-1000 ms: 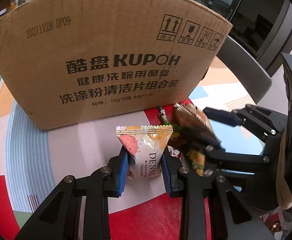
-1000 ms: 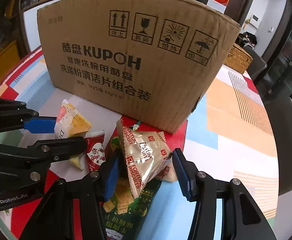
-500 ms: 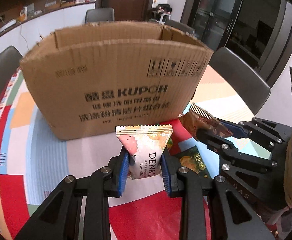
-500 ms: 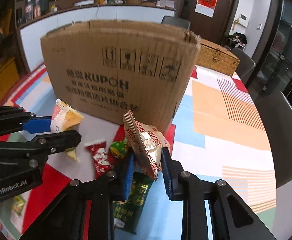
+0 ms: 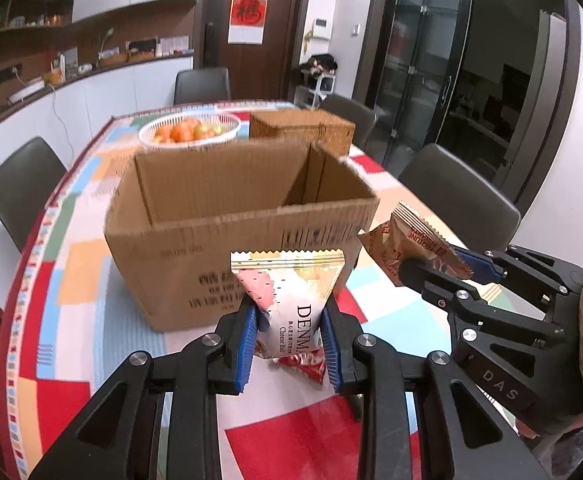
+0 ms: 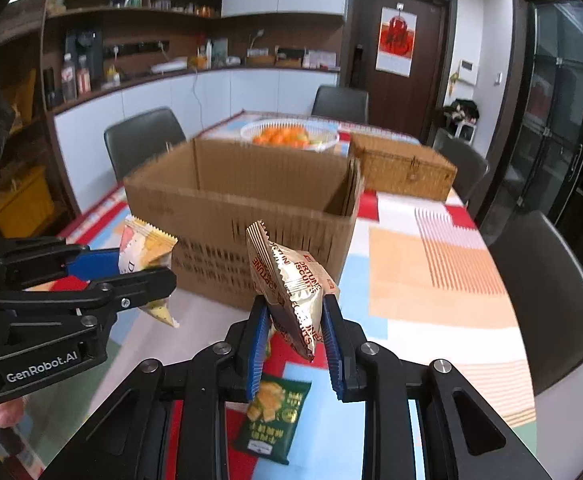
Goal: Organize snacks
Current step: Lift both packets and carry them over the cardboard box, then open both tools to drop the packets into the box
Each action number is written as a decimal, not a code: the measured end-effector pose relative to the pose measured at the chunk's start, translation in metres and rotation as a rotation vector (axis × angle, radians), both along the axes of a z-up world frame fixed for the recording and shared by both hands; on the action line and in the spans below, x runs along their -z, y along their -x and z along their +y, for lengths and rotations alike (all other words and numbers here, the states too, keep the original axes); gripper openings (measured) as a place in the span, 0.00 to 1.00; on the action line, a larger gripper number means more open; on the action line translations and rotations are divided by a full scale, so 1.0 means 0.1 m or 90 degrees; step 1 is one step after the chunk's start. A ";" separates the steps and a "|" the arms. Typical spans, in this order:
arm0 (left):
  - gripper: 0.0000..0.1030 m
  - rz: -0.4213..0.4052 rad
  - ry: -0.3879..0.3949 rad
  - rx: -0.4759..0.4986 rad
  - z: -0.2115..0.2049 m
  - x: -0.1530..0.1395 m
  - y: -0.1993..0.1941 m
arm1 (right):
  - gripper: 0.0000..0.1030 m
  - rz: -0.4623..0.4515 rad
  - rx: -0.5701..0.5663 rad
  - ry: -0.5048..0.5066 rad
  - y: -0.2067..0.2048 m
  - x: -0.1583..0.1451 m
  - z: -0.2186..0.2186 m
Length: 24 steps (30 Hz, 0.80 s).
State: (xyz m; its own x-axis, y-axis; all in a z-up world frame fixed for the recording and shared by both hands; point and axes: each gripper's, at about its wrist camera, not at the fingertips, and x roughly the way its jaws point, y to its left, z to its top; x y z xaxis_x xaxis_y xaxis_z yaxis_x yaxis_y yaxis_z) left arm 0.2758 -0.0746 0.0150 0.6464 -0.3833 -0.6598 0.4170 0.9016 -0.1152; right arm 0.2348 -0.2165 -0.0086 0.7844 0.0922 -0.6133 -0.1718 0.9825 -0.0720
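The left hand-held gripper (image 5: 291, 336) was clenched on a white cheese-ball packet (image 5: 291, 300) at lower centre of the left view, its blue pads pressing both sides. The right hand-held gripper (image 6: 297, 344) was clamped narrowly on a gold biscuit packet (image 6: 295, 284) at lower centre of its view. Both packets were held above the table (image 6: 431, 272), before the open cardboard box (image 5: 195, 248) at mid-frame.

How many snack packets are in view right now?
4: white Denmark cheese-ball packet in left gripper; gold fortune-biscuit packet in right gripper; green packet and red packet on table. Others may be hidden.
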 end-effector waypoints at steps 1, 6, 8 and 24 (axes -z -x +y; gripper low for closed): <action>0.29 -0.007 -0.001 0.000 0.00 -0.04 0.00 | 0.27 -0.009 0.001 -0.004 0.01 -0.05 -0.01; 0.29 -0.047 0.000 -0.004 0.06 -0.26 -0.03 | 0.27 -0.045 -0.001 -0.020 0.01 -0.26 -0.01; 0.29 -0.062 -0.002 -0.008 0.07 -0.34 -0.05 | 0.27 -0.052 -0.006 -0.022 -0.02 -0.31 0.00; 0.29 -0.096 -0.041 -0.044 0.13 -0.68 -0.56 | 0.27 -0.085 -0.026 -0.032 -0.53 -0.67 0.07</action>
State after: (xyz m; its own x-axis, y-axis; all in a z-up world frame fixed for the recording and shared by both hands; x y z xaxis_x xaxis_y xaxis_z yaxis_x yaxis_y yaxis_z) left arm 0.3319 -0.0614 0.0831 0.7631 -0.2947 -0.5752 0.3626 0.9319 0.0036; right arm 0.2876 -0.2090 0.0581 0.8537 0.1536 -0.4976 -0.2034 0.9780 -0.0471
